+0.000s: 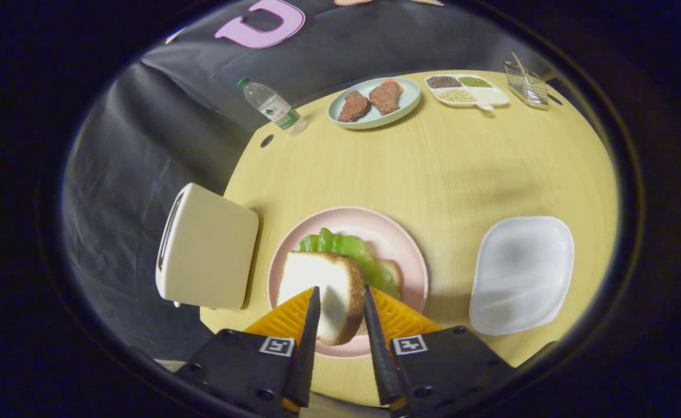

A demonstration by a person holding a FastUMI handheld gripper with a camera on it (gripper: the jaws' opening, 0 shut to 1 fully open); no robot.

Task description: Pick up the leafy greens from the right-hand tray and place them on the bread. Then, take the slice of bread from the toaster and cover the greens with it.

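From the gripper view, the gripper (340,302) has its fingers pinched on the slice of bread (323,290), held tilted over the leafy greens (352,252) on the pink plate (401,244). The toaster (206,247) sits just left. Risk, I'd say: let go while it's angled and it slides off or drags the greens sideways.

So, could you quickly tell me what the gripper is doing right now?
Gripper: fingers closed on the bread slice, holding it over the leafy greens on the pink plate.
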